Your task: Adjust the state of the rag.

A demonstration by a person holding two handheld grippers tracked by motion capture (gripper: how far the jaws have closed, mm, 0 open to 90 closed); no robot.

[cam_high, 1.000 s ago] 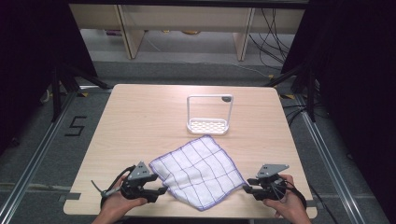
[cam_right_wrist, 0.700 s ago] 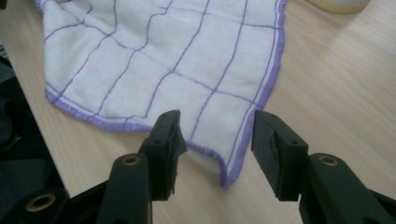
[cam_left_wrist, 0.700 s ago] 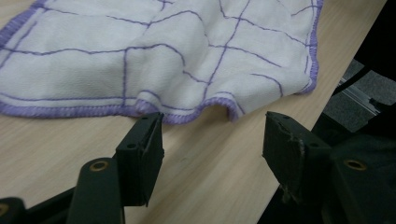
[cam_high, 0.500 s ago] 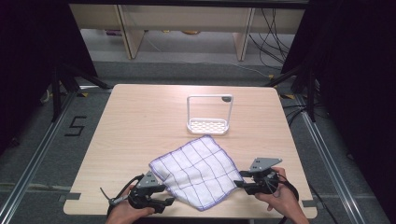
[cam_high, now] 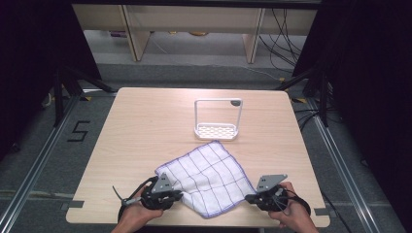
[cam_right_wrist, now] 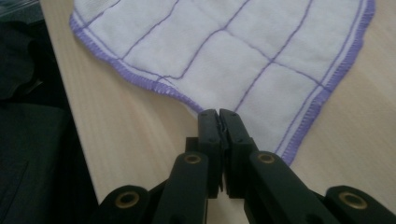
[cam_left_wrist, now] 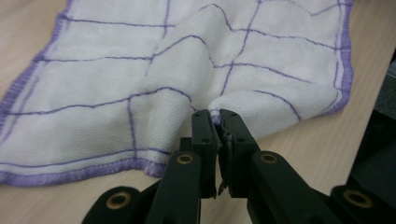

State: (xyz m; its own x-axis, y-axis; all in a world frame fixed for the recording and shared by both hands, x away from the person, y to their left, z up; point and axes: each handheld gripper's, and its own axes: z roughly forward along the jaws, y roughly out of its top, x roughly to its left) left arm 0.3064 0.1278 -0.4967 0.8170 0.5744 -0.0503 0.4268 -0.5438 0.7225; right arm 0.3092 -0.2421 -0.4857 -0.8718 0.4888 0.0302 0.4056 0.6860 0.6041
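A white cloth (cam_high: pixel 209 175) with a purple grid and purple hem lies rumpled near the table's front edge. My left gripper (cam_high: pixel 179 196) is at its near left side. Its jaws have just closed and now pinch a raised fold of the cloth (cam_left_wrist: pixel 261 70), as the left gripper (cam_left_wrist: pixel 215 117) view shows. My right gripper (cam_high: pixel 249 198) is at the cloth's near right edge. Its jaws have also just closed, and the right gripper (cam_right_wrist: pixel 217 115) grips the hemmed edge of the cloth (cam_right_wrist: pixel 224 51).
A white wire-framed rack (cam_high: pixel 216 130) with a perforated base stands upright behind the cloth, mid-table. The light wooden table (cam_high: pixel 145 126) is bare to the left and right. Its front edge lies right under both hands.
The left gripper has slid right, onto the cloth. Both grippers' jaws have gone from apart to shut on the cloth's edges. The cloth's left side has bunched slightly.
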